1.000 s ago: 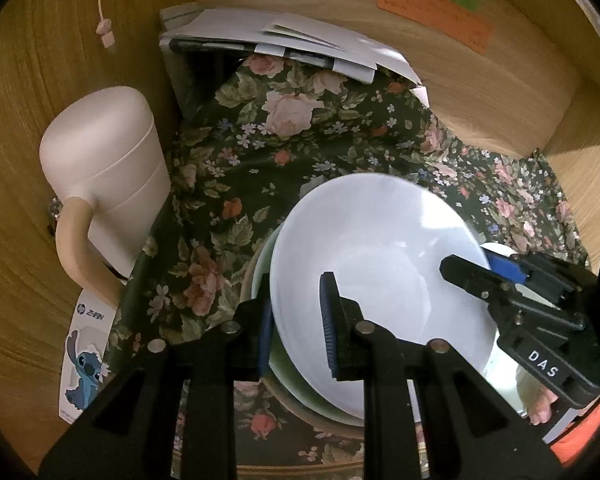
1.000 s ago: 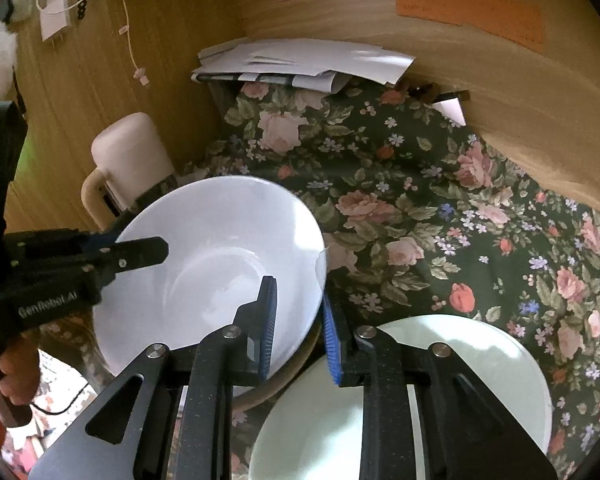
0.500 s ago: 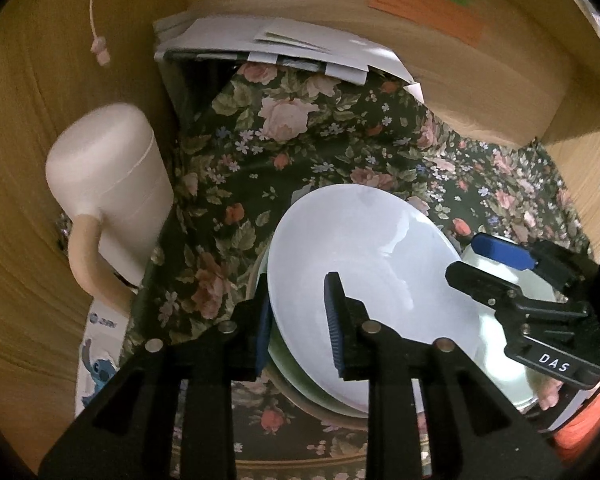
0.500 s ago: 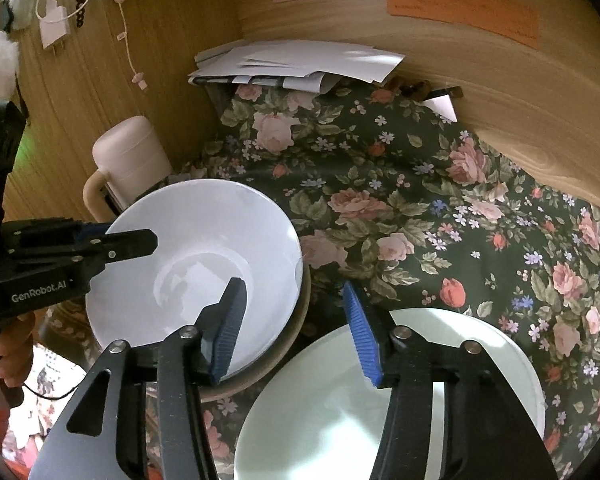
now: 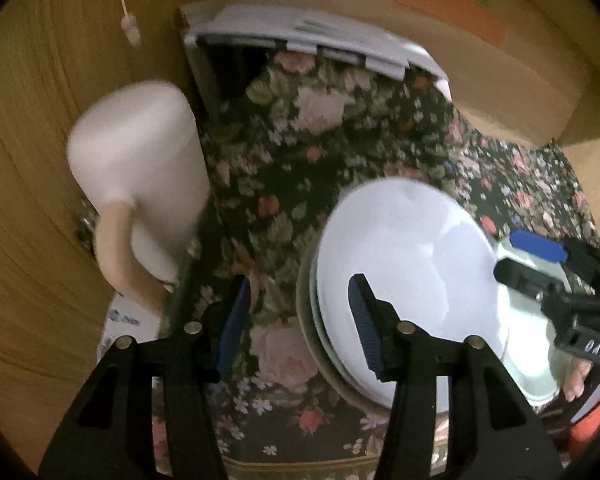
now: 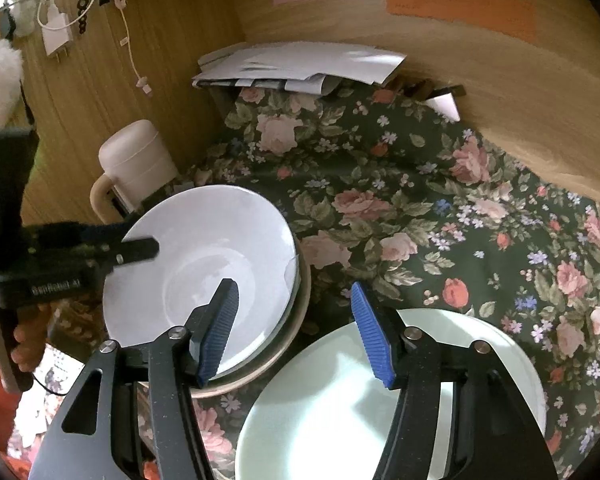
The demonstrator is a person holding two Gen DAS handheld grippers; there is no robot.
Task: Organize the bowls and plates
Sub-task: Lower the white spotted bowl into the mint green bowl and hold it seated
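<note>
White bowl [image 6: 204, 264] and pale green plate [image 6: 340, 412] lie on dark green rose-patterned cloth [image 6: 420, 216].

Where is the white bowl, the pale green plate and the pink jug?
Round white bowl [image 6: 204, 264], right wrist view: its inner bottom.
Round pale green plate [image 6: 332, 408], right wrist view: its bare middle.
Pale pink plastic jug with handle [image 5: 140, 160], left wrist view: its side.

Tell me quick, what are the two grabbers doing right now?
Left gripper: jaws have just been opening, holding nothing; white bowl released.
Right gripper: jaws have just been opening, nothing between them.
</note>
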